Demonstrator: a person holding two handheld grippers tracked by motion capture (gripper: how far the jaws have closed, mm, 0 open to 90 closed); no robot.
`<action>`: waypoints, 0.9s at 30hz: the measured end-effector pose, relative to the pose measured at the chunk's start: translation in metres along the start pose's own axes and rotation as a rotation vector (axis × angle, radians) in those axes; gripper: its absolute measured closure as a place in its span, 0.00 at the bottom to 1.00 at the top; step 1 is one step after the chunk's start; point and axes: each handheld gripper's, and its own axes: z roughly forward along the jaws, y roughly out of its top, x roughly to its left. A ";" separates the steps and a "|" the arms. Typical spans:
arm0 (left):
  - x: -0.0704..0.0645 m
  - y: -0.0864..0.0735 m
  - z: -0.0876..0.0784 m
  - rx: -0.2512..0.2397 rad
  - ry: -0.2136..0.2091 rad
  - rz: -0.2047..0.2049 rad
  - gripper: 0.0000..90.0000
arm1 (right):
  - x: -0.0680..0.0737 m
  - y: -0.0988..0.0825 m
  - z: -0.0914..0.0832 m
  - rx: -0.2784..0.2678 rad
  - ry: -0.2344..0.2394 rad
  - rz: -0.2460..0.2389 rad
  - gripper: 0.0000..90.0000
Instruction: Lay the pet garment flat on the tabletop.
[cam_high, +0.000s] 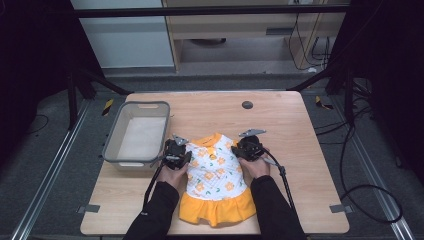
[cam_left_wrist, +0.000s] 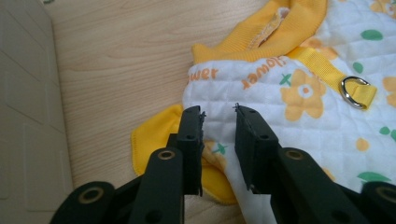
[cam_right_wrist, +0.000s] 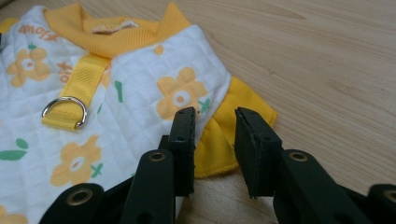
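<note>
dress (cam_high: 216, 172) flat on bench (cam_high: 300, 130), left gripper (cam_left_wrist: 219, 116) at its 9, right gripper (cam_right_wrist: 215, 119) at 3, both fingers narrowly apart, holding nothing

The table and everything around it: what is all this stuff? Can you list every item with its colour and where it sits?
Small dress: one, white quilted with orange flowers, orange collar and frill, flat at the table's near middle.
Metal D-ring: one, silver, on a yellow strap on the dress's back.
Basket: one, grey, on the table's left side, beside the dress.
Table: one, light wood.
Round cap: one, dark, set in the tabletop at the far side.
Cables: several, black, on the floor to the right.
Left gripper: one, black, jaws apart over the dress's left sleeve edge.
Right gripper: one, black, jaws apart over the right sleeve.
Sleeves: two, black, at the bottom edge.
</note>
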 end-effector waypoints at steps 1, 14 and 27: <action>0.000 0.000 0.001 0.004 -0.004 -0.001 0.83 | 0.000 -0.001 0.001 -0.004 -0.001 0.002 0.79; -0.003 0.004 0.017 0.004 -0.034 -0.006 1.00 | 0.000 -0.002 -0.009 -0.004 -0.028 -0.012 0.98; -0.011 0.032 0.044 -0.041 -0.091 0.029 1.00 | -0.018 -0.012 -0.032 -0.042 -0.143 -0.009 0.98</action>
